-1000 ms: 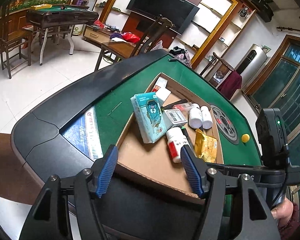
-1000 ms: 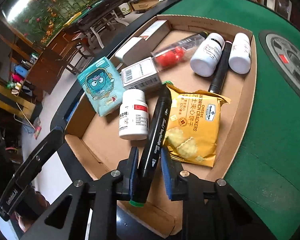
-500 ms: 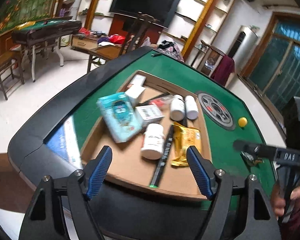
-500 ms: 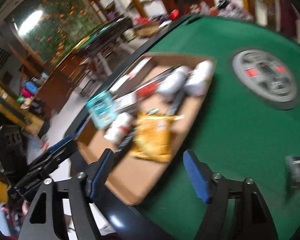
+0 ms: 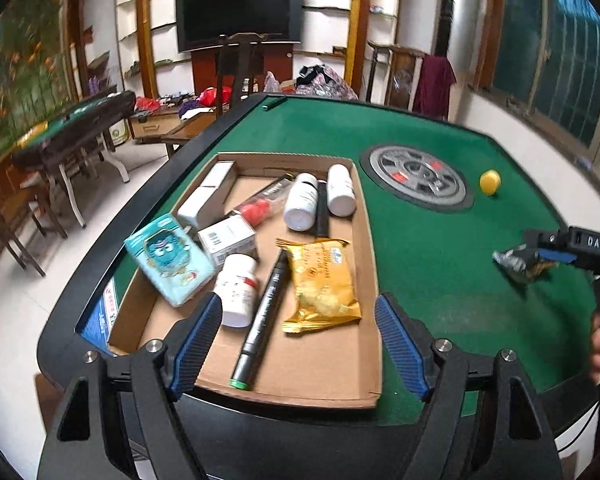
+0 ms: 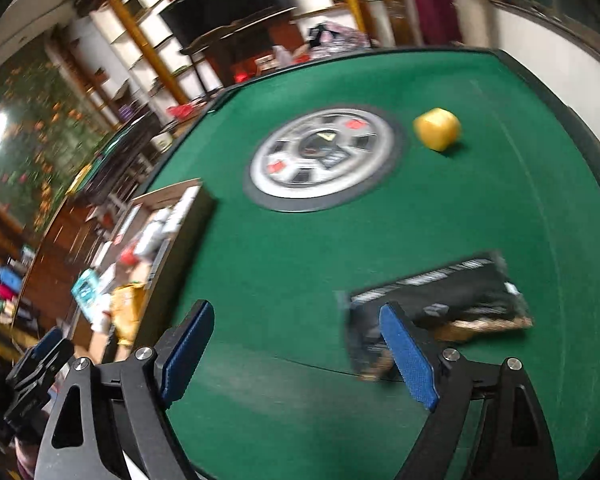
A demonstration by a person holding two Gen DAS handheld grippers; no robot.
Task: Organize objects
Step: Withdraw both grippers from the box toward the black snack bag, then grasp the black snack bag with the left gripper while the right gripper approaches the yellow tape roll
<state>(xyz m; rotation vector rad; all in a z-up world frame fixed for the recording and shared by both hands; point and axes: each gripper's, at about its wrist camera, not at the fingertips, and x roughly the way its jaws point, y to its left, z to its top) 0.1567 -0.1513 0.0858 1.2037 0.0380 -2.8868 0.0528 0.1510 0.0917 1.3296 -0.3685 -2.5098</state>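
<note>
A cardboard tray [image 5: 368,264] on the green felt holds a black marker [image 5: 264,312], a yellow snack packet [image 5: 320,284], a white bottle [image 5: 238,288], a teal tissue pack [image 5: 168,258], two more white bottles [image 5: 302,206] and small boxes. My left gripper [image 5: 299,300] hovers open over the tray's near end with nothing between its fingers. My right gripper [image 6: 296,310] is over bare felt, its jaws opening and empty. A dark snack packet [image 6: 452,300] lies just beyond its right finger, which hides part of it. The packet [image 5: 518,262] also shows in the left wrist view.
A round grey disc [image 6: 320,158] is set in the middle of the table. A yellow cube [image 6: 438,128] lies to the right of it. The table's black rim [image 5: 100,256] runs past the tray. Chairs, another table and shelves stand behind.
My right gripper let go of the black marker, which now lies in the tray, and swung right over the felt to the dark packet. My left gripper widened and rolled level.
</note>
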